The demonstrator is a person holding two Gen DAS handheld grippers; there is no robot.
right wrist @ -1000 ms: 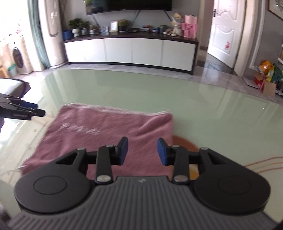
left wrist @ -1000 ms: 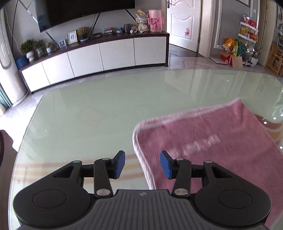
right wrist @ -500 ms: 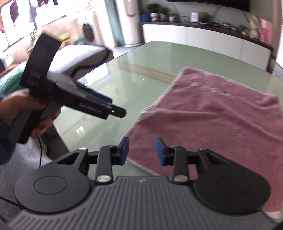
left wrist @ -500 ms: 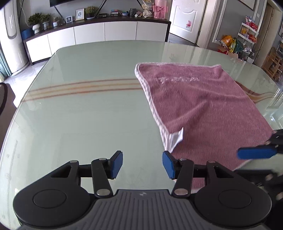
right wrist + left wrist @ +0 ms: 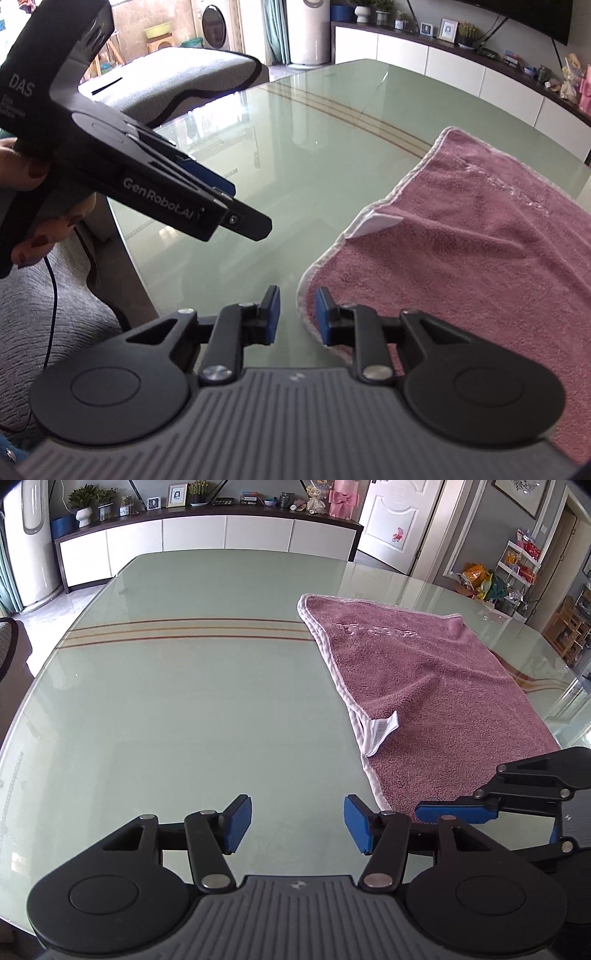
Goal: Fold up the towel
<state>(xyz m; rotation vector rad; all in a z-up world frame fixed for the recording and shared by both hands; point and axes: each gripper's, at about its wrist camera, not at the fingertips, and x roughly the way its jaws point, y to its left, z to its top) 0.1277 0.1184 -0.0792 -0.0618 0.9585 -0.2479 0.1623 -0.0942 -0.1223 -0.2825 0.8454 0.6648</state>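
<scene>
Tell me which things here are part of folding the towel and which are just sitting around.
Part of the job:
- pink towel, flat on the glass table
- left gripper, open over bare glass
- right gripper, jaws just closing, at the towel's white hem, not yet gripping

Just lying about:
- potted plants and picture frames on the sideboard
- pink gift box

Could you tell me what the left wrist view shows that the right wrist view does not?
Only the left wrist view shows the white door and the towel's far right corner. Only the right wrist view shows the person's hand holding the left gripper, and the grey sofa. Both show the pink towel, its white label and the glass table.
</scene>
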